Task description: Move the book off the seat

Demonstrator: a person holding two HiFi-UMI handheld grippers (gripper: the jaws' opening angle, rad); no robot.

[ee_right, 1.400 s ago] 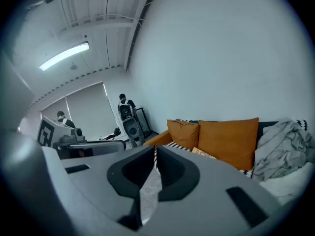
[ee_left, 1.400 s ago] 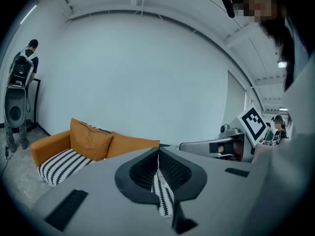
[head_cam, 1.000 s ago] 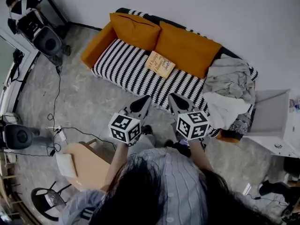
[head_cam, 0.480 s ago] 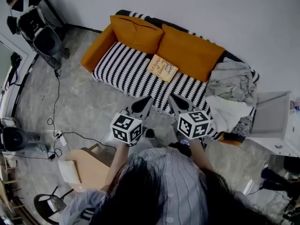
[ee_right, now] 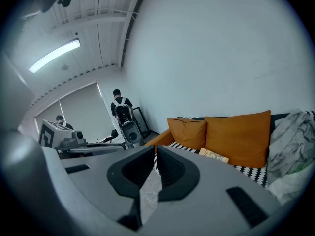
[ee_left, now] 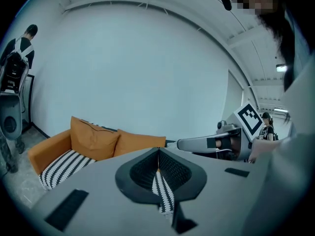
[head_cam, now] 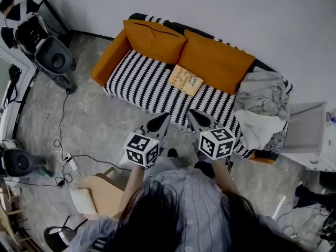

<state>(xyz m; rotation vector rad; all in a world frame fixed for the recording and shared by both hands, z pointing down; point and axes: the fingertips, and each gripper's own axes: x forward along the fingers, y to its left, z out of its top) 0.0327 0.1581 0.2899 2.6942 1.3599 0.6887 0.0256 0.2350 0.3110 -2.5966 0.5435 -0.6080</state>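
Both sets of jaws are shut, nothing in them. The book (head_cam: 186, 80) sits diagonally on the sofa seat (head_cam: 139, 77) straight ahead, well apart. My right gripper (head_cam: 194, 114) is closer than my left gripper (head_cam: 161, 117).

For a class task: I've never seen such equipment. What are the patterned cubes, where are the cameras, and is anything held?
A person carries two hand-held two-jaw tools; the cubes belong to them. One camera looks down from the head; one rides on each tool. The left tool and right tool are shut and empty, short of the sofa. On its striped seat lie a book and a heap of clothes.
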